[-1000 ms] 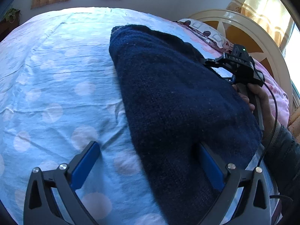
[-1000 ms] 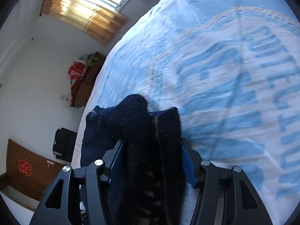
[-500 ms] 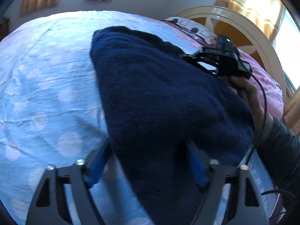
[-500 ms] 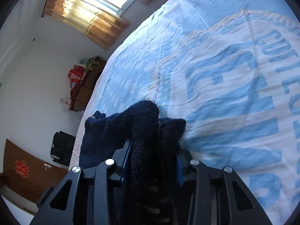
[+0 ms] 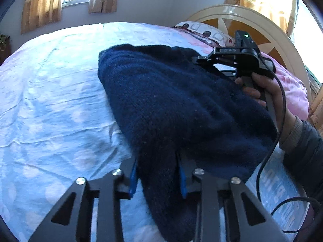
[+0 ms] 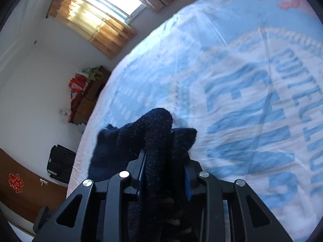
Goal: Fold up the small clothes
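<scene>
Two grippers pinch the navy knit sweater (image 5: pixel 171 104) at opposite edges, left gripper (image 5: pixel 157 173) and right gripper (image 6: pixel 164 173), jaws just closed onto wool, so it can come off the bed (image 5: pixel 50 100) for folding.

Daylight enters through the curtained window (image 6: pixel 115 6) and blows out to white glare there. My views bend strongly at the edges, with dark vignetted corners. The bedsheet (image 5: pixel 50 100) reads bright but soft; its lettering in my right view is smeared by blur.
</scene>
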`<act>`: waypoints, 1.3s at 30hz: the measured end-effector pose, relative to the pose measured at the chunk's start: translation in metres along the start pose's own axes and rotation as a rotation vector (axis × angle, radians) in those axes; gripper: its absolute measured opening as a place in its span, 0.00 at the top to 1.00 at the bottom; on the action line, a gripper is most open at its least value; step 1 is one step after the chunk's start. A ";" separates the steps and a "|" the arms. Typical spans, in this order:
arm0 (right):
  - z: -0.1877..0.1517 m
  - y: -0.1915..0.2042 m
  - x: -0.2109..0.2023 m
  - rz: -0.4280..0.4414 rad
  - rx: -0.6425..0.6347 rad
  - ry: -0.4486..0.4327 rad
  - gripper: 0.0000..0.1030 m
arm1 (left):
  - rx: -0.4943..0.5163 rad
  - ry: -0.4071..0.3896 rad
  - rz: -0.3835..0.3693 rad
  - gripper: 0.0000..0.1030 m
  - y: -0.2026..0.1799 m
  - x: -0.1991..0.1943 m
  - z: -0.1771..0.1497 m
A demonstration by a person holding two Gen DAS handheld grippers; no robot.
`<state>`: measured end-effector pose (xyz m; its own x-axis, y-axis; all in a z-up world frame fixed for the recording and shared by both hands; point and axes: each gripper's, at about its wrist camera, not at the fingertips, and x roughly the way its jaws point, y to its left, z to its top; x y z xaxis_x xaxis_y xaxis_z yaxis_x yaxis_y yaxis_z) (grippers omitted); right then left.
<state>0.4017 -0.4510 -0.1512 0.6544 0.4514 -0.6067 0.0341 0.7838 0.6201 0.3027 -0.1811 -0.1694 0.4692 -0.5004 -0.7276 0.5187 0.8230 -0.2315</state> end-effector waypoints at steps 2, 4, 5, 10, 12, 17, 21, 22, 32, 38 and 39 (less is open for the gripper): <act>-0.002 0.009 -0.007 0.006 0.000 -0.017 0.71 | -0.001 -0.007 0.003 0.73 0.000 -0.008 0.000; -0.005 0.018 -0.012 0.009 0.006 -0.023 0.71 | -0.007 -0.008 -0.003 0.75 0.003 -0.015 0.000; -0.006 0.023 -0.014 0.007 0.011 -0.023 0.71 | -0.008 -0.007 -0.012 0.75 0.004 -0.020 0.000; -0.014 0.049 -0.011 0.011 -0.001 -0.012 0.73 | 0.016 -0.027 0.001 0.77 0.007 -0.048 -0.009; -0.019 0.061 -0.009 0.019 -0.007 -0.004 0.74 | 0.018 -0.037 0.013 0.77 0.010 -0.060 -0.015; -0.036 0.084 -0.001 0.042 -0.006 0.017 0.83 | 0.001 -0.053 0.037 0.78 0.027 -0.089 -0.029; -0.053 0.107 0.013 0.042 -0.035 0.054 0.83 | 0.005 -0.064 0.060 0.78 0.033 -0.105 -0.039; -0.056 0.112 0.015 0.041 -0.038 0.060 0.84 | 0.006 -0.069 0.066 0.78 0.034 -0.110 -0.042; -0.084 0.175 0.040 0.101 -0.103 0.122 0.85 | -0.020 -0.124 0.135 0.79 0.059 -0.166 -0.067; -0.105 0.224 0.076 0.171 -0.137 0.178 0.85 | -0.046 -0.162 0.207 0.80 0.056 -0.185 -0.061; -0.110 0.235 0.083 0.186 -0.146 0.190 0.85 | -0.053 -0.168 0.224 0.80 0.057 -0.188 -0.062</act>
<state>0.3812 -0.1822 -0.1108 0.4853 0.6540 -0.5804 -0.1913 0.7271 0.6594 0.1999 -0.0234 -0.0857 0.6823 -0.3383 -0.6481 0.3526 0.9289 -0.1136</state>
